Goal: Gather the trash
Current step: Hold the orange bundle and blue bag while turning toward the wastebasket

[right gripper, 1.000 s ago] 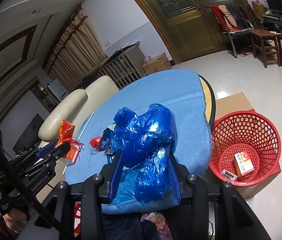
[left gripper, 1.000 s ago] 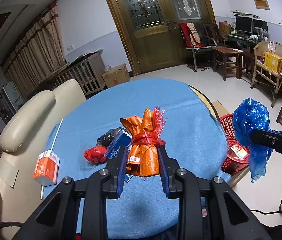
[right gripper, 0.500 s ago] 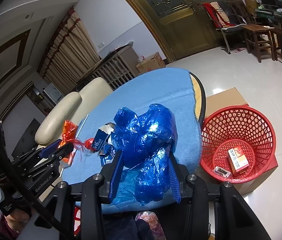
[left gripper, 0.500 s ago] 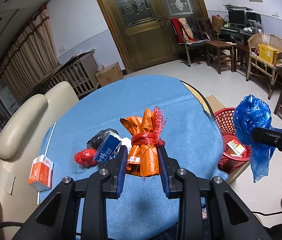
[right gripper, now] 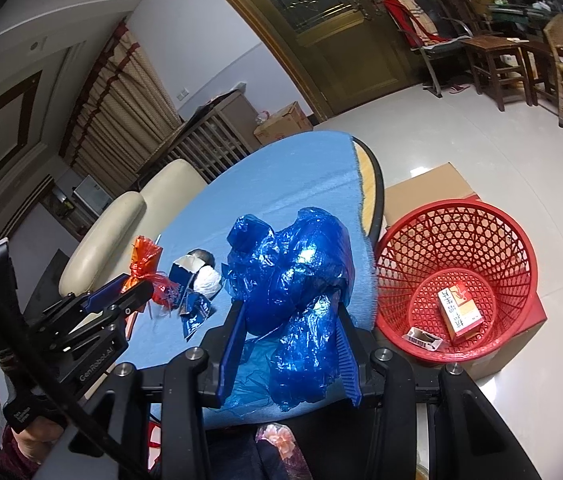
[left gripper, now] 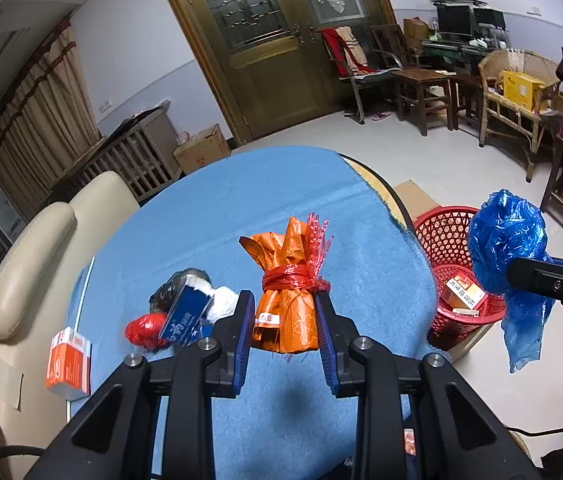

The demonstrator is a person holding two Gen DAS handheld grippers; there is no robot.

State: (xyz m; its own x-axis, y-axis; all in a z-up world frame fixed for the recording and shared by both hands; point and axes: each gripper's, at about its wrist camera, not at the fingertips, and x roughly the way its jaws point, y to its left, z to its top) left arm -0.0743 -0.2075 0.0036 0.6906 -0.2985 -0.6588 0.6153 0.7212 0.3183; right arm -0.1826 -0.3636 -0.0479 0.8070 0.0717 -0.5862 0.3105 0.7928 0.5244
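Since the earlier frame both grippers have drifted toward the red mesh basket (right gripper: 457, 280), which now sits nearer in the right view; both loads are unchanged.

Left gripper (left gripper: 283, 320): fingers clenched on the orange foil wrapper tied with red plastic (left gripper: 287, 280), held above the blue-covered desk (left gripper: 221, 220). Its long axis runs upright, frilled end pointing up and away.

Right gripper (right gripper: 291, 328): fingers grasping the crumpled blue plastic bag (right gripper: 293, 264) at the desk edge, beside the basket.

Risk: the bag's loose tail hangs below the fingers and could catch the basket rim or slip out short of it.
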